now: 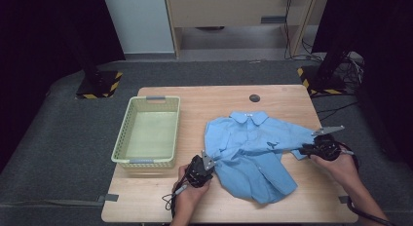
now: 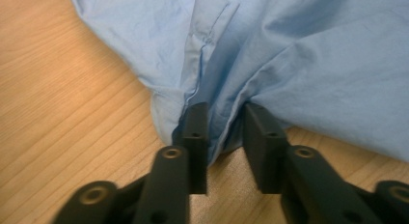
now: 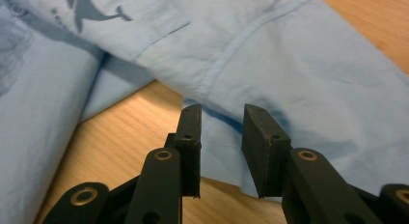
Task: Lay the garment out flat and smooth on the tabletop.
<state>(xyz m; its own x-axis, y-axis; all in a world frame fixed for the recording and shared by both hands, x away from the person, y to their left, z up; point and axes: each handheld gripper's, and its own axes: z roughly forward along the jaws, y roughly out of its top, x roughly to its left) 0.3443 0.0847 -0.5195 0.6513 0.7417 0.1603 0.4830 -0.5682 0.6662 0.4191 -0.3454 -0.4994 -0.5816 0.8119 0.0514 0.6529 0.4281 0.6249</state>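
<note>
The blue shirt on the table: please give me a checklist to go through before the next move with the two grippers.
1. Left gripper has cloth between its jaws: ok. A fold of the shirt edge sits in the gap, but the pads do not press it.
2. Right gripper has cloth between its jaws: ok. The sleeve lies in the gap, jaws apart.
3. Firm grip on both sides: not ok, both jaws stand open.
4. Shirt lies fully on the table: ok.
5. Basket is free of things: ok.
6. Shirt is flat: not ok, it is wrinkled and bunched near the left gripper.
</note>
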